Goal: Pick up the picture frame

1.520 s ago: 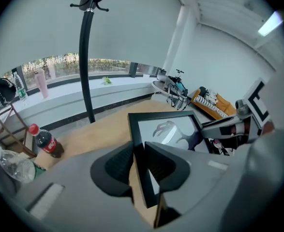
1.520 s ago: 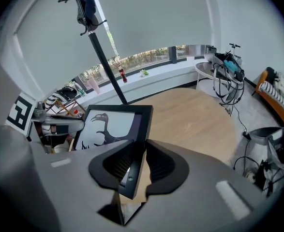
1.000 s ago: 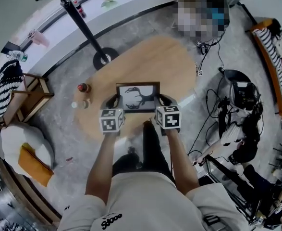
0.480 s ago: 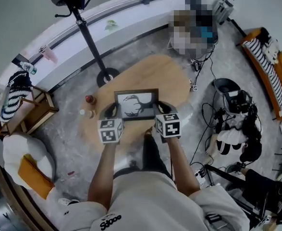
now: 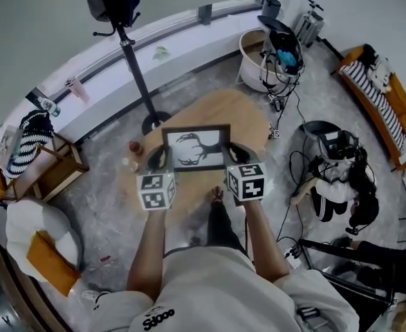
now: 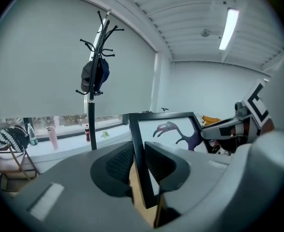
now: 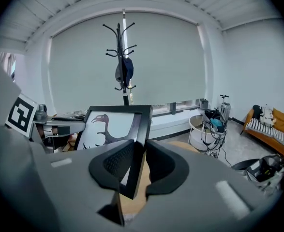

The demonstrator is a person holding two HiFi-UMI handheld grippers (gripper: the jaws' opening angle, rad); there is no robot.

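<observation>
A black picture frame [image 5: 196, 148] with a dark antler-like drawing on white hangs in the air above the oval wooden table [image 5: 247, 113], held by both side edges. My left gripper [image 5: 158, 160] is shut on its left edge, where the frame [image 6: 141, 163] stands between the ribbed pads. My right gripper [image 5: 237, 152] is shut on the right edge of the frame [image 7: 136, 153]. Each gripper view shows the other gripper across the picture.
A coat stand [image 5: 130, 54] rises behind the table, with a long white sill [image 5: 120, 81] beyond. A red-capped bottle [image 5: 135, 147] stands on the table's left end. A round white basket [image 5: 258, 64], cables, a chair [image 5: 50, 171] and an orange sofa [image 5: 386, 109] ring the floor.
Both grippers have risen together with the frame, which has left the tabletop and now hangs well above it, tilted more upright. The grip on both edges is unchanged.
</observation>
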